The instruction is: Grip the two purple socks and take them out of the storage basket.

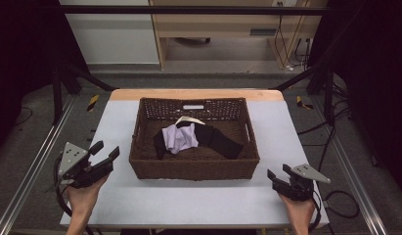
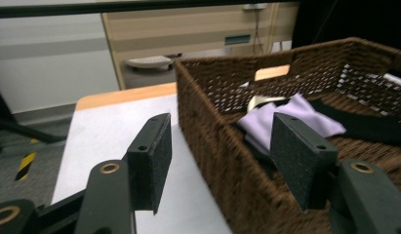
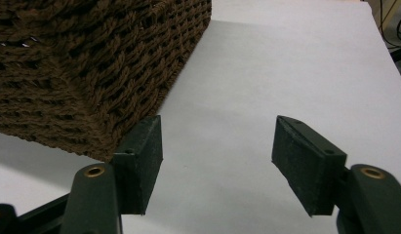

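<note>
High view: woven basket [image 1: 194,166] at frame centre on the white table [image 1: 189,200], holding a lilac cloth [image 1: 180,138] laid over a black garment [image 1: 220,141], with a cream strap [image 1: 189,120] above them. Left gripper [image 1: 106,152] at lower left, raised off the table, jaws apart, nothing between them. Right gripper [image 1: 276,174] at lower right, low by the table, jaws apart and empty

Left gripper view: pads [image 2: 156,156] spread wide, framing the basket's near wall [image 2: 222,146]; lilac cloth [image 2: 290,117] at centre right, inside the basket

Right gripper view: pads [image 3: 144,156] spread over bare table, basket corner [image 3: 90,73] at upper left, just beside the left pad

Step judged: approach, before any grasp. Next move likely calls for lifting over the rim, descending onto the cloth, then closing
</note>
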Action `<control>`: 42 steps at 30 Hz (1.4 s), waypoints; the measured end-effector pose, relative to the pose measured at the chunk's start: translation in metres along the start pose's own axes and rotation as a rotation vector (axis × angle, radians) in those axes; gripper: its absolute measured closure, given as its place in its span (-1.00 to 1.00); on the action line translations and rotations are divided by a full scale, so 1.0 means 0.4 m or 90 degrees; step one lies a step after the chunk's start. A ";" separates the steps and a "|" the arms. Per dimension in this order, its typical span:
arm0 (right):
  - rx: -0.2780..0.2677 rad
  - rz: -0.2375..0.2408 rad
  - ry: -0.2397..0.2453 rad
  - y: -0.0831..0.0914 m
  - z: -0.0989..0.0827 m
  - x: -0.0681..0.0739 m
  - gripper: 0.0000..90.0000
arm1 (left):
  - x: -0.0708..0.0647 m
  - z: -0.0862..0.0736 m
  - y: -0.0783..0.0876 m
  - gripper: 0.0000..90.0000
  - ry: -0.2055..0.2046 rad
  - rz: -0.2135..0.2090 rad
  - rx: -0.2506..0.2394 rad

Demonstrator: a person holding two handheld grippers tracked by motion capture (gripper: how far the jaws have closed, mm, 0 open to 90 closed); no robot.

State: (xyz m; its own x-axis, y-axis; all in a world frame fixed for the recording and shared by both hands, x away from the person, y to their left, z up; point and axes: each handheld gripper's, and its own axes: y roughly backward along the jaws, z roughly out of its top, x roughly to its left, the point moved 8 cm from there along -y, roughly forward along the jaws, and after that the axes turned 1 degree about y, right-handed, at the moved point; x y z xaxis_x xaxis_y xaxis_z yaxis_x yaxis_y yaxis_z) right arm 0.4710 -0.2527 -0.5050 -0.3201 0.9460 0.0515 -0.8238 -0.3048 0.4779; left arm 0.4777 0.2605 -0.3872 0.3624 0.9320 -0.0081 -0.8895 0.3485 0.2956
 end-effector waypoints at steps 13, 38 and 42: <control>0.002 -0.009 0.005 -0.004 -0.002 -0.007 -0.19 | -0.074 0.117 -0.083 -0.10 -0.015 -0.034 -0.018; 0.007 -0.022 0.007 -0.025 -0.002 -0.022 -0.17 | -0.214 0.201 -0.308 -0.05 -0.046 -0.070 0.015; 0.004 -0.022 0.006 -0.024 -0.001 -0.025 -0.17 | -0.224 0.195 -0.356 -0.04 -0.053 -0.064 0.032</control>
State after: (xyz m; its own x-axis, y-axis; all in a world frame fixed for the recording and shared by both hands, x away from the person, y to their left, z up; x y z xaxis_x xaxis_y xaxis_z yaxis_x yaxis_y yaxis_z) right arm 0.4820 -0.2593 -0.5106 -0.2960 0.9548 0.0264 -0.8312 -0.2711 0.4853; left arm 0.5937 0.1194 -0.3540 0.4721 0.8807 0.0388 -0.8336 0.4316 0.3447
